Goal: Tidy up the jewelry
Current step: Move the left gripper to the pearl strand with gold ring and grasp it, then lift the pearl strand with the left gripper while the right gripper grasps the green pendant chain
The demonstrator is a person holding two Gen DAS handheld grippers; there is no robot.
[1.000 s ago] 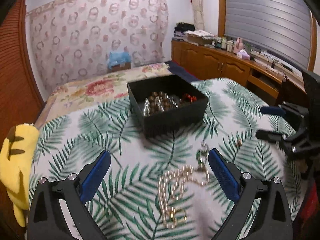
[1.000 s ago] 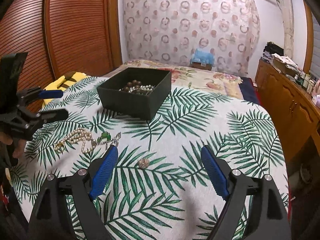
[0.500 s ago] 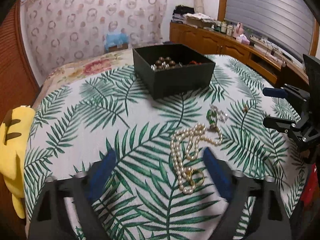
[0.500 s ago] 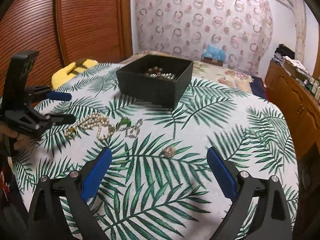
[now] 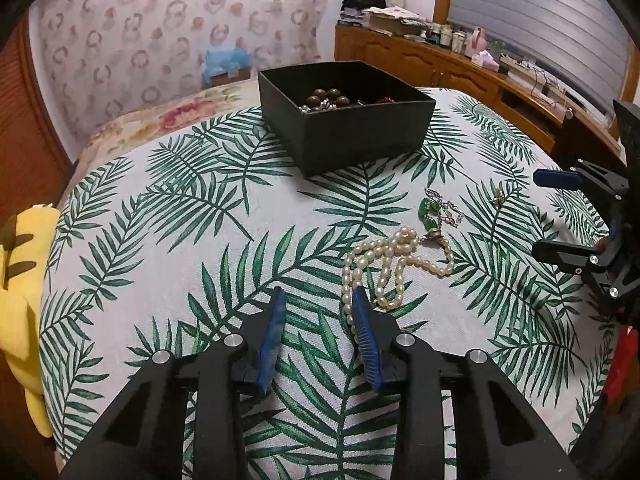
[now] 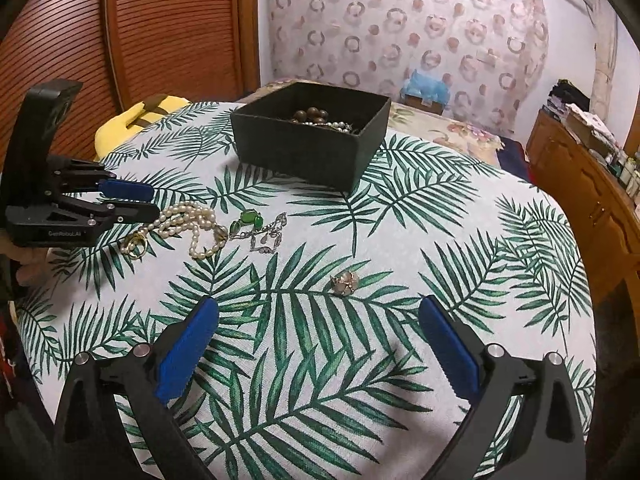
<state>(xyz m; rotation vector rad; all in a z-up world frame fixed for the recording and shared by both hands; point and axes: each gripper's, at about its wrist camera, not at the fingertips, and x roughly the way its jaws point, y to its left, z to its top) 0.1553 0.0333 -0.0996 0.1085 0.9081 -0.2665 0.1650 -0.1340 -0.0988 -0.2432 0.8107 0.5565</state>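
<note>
A pearl necklace [image 5: 390,258] lies on the palm-leaf cloth; it also shows in the right wrist view [image 6: 188,222]. My left gripper [image 5: 320,296] has its jaws narrowed but still apart, empty, with its right fingertip touching the necklace's near end. A gold ring [image 6: 136,245] lies at that end. A green-stone silver chain [image 5: 438,212] lies just beyond the pearls. A small brooch [image 6: 344,282] lies ahead of my right gripper [image 6: 318,314], which is wide open and empty. A black box [image 5: 344,114] holding beads stands at the back.
A yellow plush toy [image 5: 20,292] lies at the left edge of the bed. A wooden cabinet [image 5: 460,72] with clutter runs along the right wall. A flowered quilt [image 5: 168,116] lies behind the box.
My left gripper has drawn back, dropped toward the cloth and narrowed its jaws beside the pearl necklace's near end. My right gripper has moved closer to the brooch and stayed open.
</note>
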